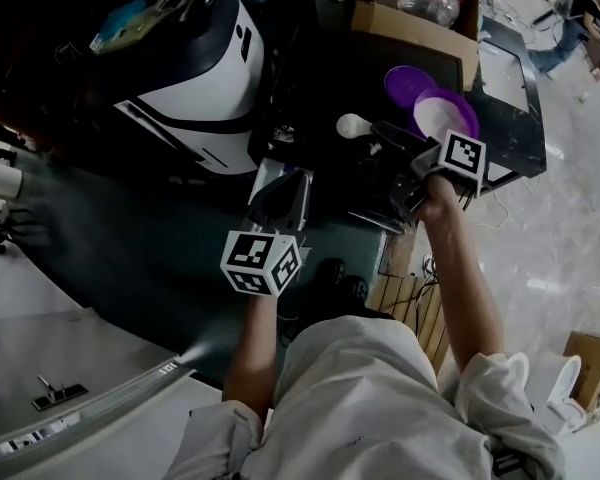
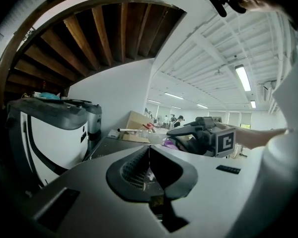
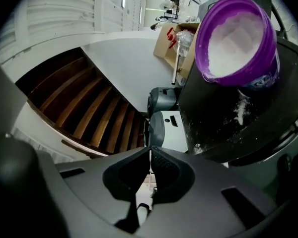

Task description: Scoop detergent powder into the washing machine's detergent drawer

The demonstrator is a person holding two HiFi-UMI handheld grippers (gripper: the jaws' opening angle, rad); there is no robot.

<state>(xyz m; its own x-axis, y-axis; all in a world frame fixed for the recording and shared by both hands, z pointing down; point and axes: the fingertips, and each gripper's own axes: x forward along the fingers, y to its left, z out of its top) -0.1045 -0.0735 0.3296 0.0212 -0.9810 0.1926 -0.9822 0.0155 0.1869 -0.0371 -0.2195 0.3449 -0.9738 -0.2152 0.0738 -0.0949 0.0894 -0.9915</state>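
A black top (image 1: pixel 515 128) (powder-flecked) carries a purple tub (image 1: pixel 443 115) and lid (image 1: pixel 407 85).

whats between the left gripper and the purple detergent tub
The right gripper, shut on a white scoop, sits between them; the head view and the left gripper view both show it.

The tub (image 1: pixel 446 116) stands on the counter (image 1: pixel 510 128), about midway between its left and right edges. The lid (image 1: pixel 407 84) lies on the counter just beside the tub, on its far-left side. Behind the counter's far edge stands a box (image 1: pixel 420 26) with a bottle (image 1: pixel 430 0) in it. The washer (image 1: pixel 195 78) stands left of the counter. The scoop (image 1: pixel 354 125) is over the counter's left part, left of the tub, its handle between the fingers of the right gripper (image 3: pixel 150 151). The left gripper (image 1: pixel 280 196) is before the counter's near-left corner, right of the washer.
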